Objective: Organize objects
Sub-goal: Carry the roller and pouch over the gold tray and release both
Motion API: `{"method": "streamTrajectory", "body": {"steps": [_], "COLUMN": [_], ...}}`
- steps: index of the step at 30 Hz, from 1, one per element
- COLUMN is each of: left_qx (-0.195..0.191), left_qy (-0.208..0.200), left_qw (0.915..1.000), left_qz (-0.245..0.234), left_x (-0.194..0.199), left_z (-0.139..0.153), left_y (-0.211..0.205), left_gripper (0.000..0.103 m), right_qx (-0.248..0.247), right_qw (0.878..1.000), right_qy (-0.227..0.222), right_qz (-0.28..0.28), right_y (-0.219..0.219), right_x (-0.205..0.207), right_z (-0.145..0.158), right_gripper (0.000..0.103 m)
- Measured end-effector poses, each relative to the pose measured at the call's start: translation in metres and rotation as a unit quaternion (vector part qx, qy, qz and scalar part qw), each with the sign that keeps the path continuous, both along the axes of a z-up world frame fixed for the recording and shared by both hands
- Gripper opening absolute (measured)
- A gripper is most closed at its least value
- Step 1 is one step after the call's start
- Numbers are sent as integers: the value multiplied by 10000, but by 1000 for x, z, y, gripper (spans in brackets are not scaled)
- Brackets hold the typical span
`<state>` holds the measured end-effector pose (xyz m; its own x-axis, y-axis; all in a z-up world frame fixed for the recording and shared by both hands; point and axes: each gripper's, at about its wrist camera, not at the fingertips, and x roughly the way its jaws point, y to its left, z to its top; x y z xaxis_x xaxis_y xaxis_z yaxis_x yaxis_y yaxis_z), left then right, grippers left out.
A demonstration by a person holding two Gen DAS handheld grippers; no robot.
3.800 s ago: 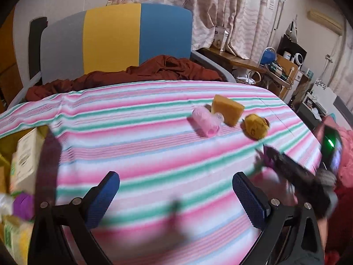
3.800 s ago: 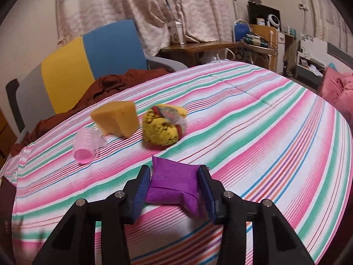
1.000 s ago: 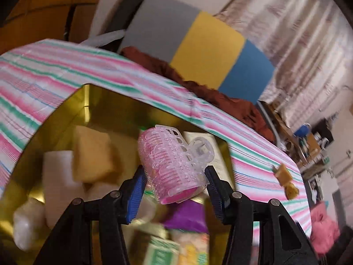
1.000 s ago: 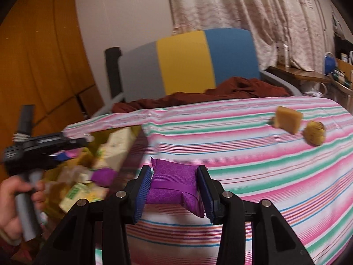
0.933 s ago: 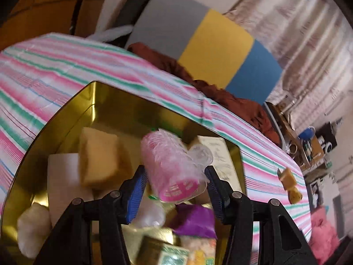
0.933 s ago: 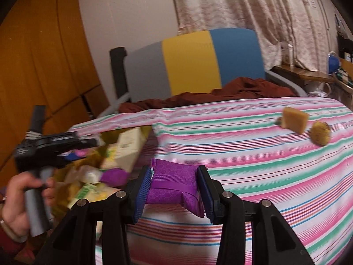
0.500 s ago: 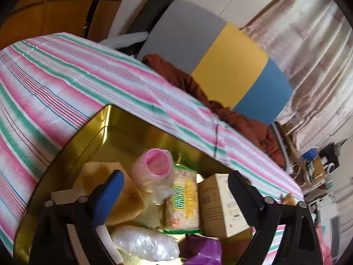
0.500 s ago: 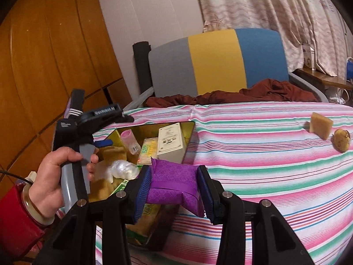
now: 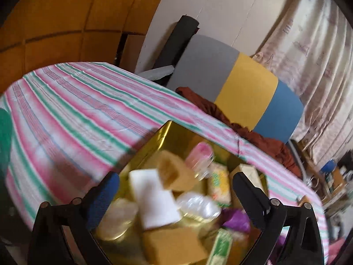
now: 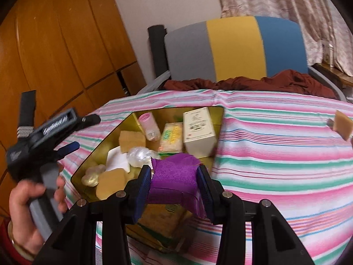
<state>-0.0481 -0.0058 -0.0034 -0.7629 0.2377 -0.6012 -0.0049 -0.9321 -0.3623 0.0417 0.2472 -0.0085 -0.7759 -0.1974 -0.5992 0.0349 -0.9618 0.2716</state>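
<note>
The right gripper (image 10: 174, 181) clamps a soft purple fabric pouch (image 10: 174, 176) just above the gold tin (image 10: 97, 150) on the striped tablecloth (image 10: 275, 154); the next move is probably lowering and releasing it among the sponges and cartons. The left gripper (image 9: 176, 185) hangs spread and empty over the same glossy tin (the pink ribbed hair roller (image 10: 149, 125) lies inside).

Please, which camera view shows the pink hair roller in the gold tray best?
The right wrist view: the pink hair roller lies sharp and whole near the gold tray's far corner. In the left wrist view the roller is blurred.
</note>
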Motion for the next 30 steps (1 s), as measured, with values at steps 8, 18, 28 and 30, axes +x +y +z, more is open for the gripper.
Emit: {"method": "streamTrajectory", "body": {"steps": [8, 18, 28, 30], "left_qx": [-119, -107, -95, -146], "left_qy": [-81, -211, -292, -269], "left_qw": [9999, 9997, 9993, 9991], "left_qz": [13, 58, -194, -288], "left_x": [20, 28, 33, 36], "left_z": [-10, -16, -20, -17], "left_y": [-20, -30, -8, 0], "left_gripper": [103, 103, 103, 103], "right_qx": [243, 254, -337, -324], "right_qw": [9979, 9994, 9978, 9974], "right_qy": [-207, -248, -61, -79], "right_qz": [560, 48, -566, -632], "right_y": [-36, -26, 25, 31], "right_x": [-50, -92, -43, -34], "right_z": [-2, 5, 10, 7], "right_gripper": [44, 54, 54, 54]}}
